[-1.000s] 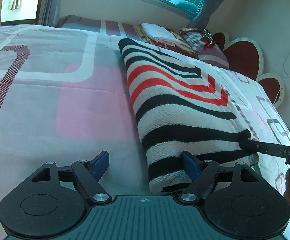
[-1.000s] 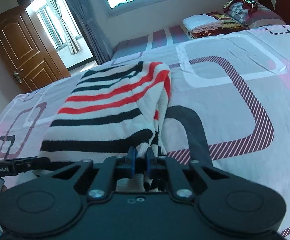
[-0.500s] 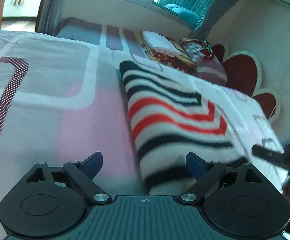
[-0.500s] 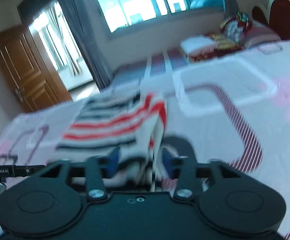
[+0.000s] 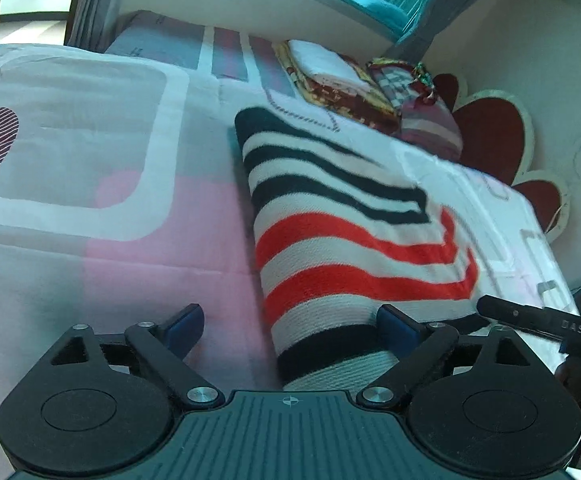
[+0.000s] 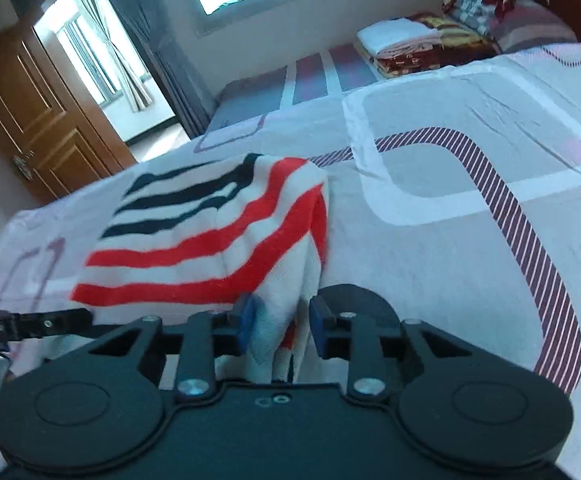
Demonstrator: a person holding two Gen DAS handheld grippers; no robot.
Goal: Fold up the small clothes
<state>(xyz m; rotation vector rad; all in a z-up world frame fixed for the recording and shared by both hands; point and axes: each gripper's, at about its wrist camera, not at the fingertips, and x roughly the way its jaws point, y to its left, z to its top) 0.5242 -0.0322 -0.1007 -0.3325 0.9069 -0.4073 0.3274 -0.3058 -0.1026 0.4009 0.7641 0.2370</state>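
A folded knit garment with black, red and white stripes (image 5: 346, 240) lies on the bed; it also shows in the right wrist view (image 6: 218, 236). My left gripper (image 5: 290, 324) is open, its jaws wide apart over the garment's near left edge, holding nothing. My right gripper (image 6: 280, 322) is open, its blue pads on either side of the garment's loose right-hand layers without pinching them. The other gripper's tip (image 5: 530, 316) shows at the garment's right side in the left wrist view.
The bed cover (image 5: 90, 200) is pink, grey and white with striped outlines. Folded blankets and a pillow (image 5: 370, 84) lie at the head of the bed by a red heart-shaped headboard (image 5: 490, 140). A wooden door (image 6: 30, 128) stands to the left.
My right gripper was shut on the garment's edge one second ago and has opened, letting it go. Both grippers have pulled back a little; the garment stays folded on the bed.
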